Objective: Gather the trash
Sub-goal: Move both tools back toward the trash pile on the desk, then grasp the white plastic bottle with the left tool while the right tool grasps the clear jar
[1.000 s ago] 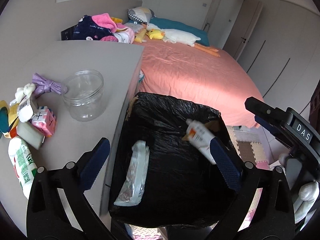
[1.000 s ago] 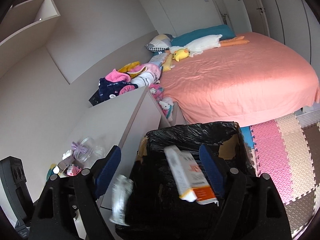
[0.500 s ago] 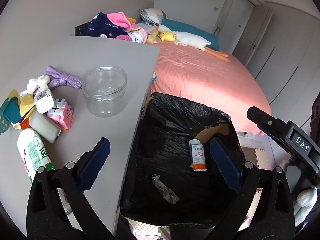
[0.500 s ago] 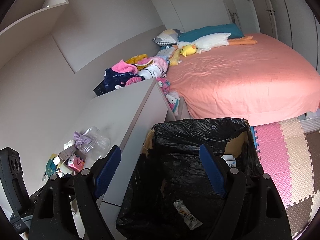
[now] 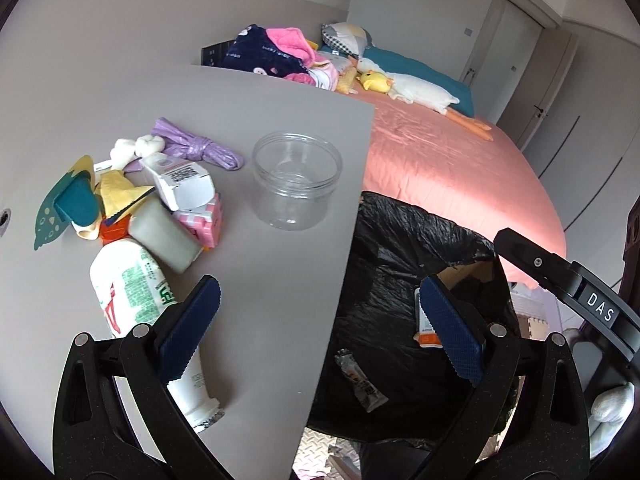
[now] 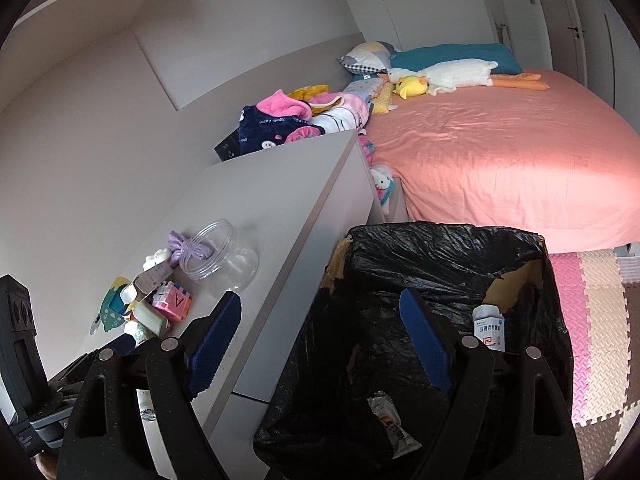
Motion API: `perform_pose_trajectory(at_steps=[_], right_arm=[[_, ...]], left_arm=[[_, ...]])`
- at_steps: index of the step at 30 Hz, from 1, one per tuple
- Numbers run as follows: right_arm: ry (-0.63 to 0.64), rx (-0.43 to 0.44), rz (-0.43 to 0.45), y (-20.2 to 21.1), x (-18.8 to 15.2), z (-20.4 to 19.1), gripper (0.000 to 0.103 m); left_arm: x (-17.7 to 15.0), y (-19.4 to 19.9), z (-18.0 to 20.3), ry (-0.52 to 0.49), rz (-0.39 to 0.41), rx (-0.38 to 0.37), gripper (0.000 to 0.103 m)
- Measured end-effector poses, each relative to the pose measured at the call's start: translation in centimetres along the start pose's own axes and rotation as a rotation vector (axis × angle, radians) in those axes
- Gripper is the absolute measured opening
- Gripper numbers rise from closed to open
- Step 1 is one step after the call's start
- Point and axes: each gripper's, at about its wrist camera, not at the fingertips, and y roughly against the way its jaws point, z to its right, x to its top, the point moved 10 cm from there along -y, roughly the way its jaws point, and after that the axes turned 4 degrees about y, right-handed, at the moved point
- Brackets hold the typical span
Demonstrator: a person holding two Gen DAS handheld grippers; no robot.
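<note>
My left gripper (image 5: 318, 332) is open and empty, straddling the edge of the grey desk (image 5: 280, 120) and the bin. On the desk lies a pile of trash: a white-and-green pouch (image 5: 132, 292), a white carton (image 5: 180, 180), a pink cube box (image 5: 204, 220), a knotted purple bag (image 5: 196, 146) and a clear plastic jar (image 5: 298, 178). The black-bagged bin (image 6: 440, 264) stands beside the desk. A white-and-orange box (image 6: 490, 328) and a crumpled wrapper (image 6: 394, 428) lie inside it. My right gripper (image 6: 320, 342) hangs open and empty over the bin's left rim.
A bed with a pink sheet (image 6: 500, 152) stands behind the bin, with plush toys and pillows at its head. Clothes (image 6: 288, 120) are heaped past the desk's far end. Foam floor mats (image 6: 592, 320) lie to the right of the bin.
The box and the wrapper, in the air a second ago, now lie at the bottom of the bin. Both grippers have shifted left toward the desk, still open.
</note>
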Motion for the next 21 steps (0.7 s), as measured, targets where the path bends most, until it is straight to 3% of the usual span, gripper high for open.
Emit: perform_pose_trajectory(at_steps=[13,21], right_arm=[[0.054,0.045,-0.06,-3.6,0.2,-4.7,0.082],[0.106,0.041,-0.104,-6.1,1.0,-7.4,0.082]], left_arm=[[-0.4,0.4,-7.8,0.142,-0.013,0.113,0.097],[-1.2,-0.6,-11.5,0.237,-0.072,0.144,0.097]])
